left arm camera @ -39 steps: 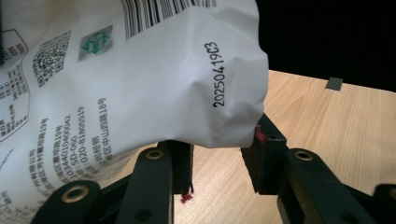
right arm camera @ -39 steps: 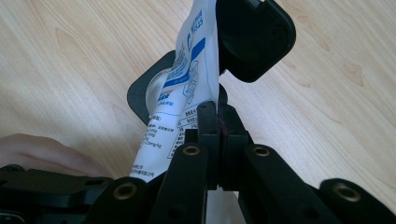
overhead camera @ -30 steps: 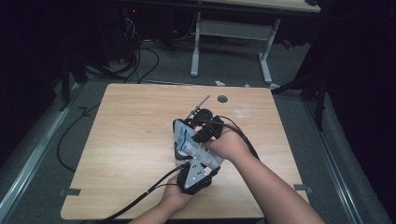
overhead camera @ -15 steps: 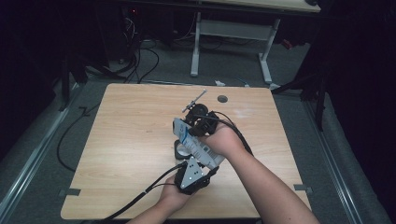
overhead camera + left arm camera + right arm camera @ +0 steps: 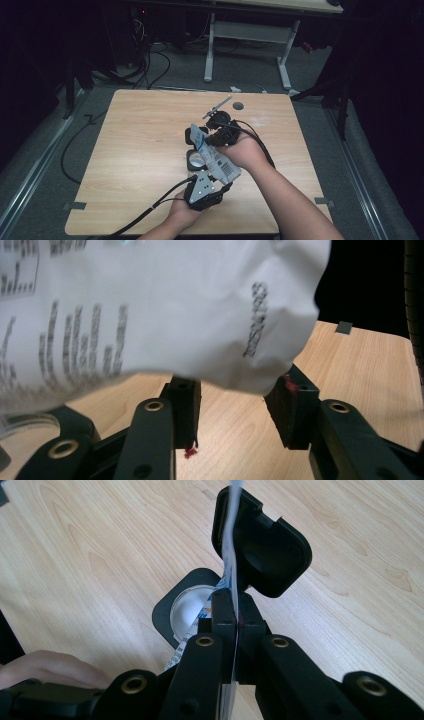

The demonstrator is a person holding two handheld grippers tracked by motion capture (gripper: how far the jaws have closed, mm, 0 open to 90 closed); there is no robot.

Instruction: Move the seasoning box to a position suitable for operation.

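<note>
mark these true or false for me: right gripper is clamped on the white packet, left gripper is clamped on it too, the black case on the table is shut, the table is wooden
1. The right gripper is clamped on the white packet. True: its jaws stand pressed together on the thin edge of the packet.
2. The left gripper is clamped on the packet too. False: its jaws have just been opening and stand apart, with the packet's printed end hanging over the gap.
3. The black case on the table is shut. False: its lid is up, and a round pale inset shows in the base.
4. The table is wooden. True: it has a light wood-grain top.
</note>
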